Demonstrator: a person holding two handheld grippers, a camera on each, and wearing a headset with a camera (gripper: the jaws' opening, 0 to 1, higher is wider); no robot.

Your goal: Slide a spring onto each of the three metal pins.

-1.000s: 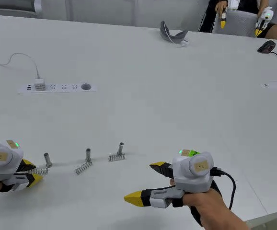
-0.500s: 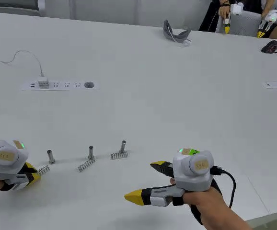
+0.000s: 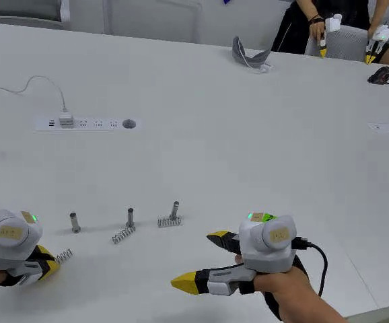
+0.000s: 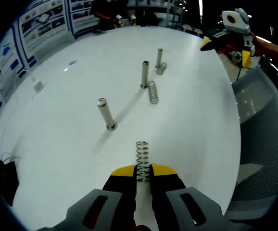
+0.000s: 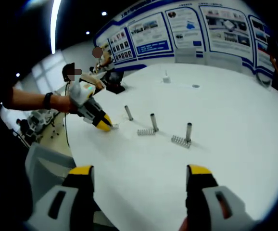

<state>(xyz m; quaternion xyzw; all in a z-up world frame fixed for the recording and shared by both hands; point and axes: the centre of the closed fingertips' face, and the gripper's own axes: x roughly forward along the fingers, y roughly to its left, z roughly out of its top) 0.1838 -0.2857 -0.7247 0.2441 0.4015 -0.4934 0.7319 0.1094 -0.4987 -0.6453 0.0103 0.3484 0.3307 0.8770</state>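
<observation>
Left gripper (image 4: 143,169) pinched shut on a spring's (image 4: 142,156) near end, spring's long axis jutting straight forward along the jaws, free end near the closest metal pin (image 4: 105,114), right gripper (image 5: 141,171) spread wide

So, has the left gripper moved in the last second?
Yes: the left gripper, shut on a spring, drew back toward the person, away from the nearest pin.

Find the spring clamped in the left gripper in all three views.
Head view: spring at lower left, sticking out of the left gripper.
Left gripper view: spring at bottom centre, clamped in that gripper.
Right gripper view: spring left of centre, at the left gripper.
Shared landmark: the bare pin nearest it.
</observation>
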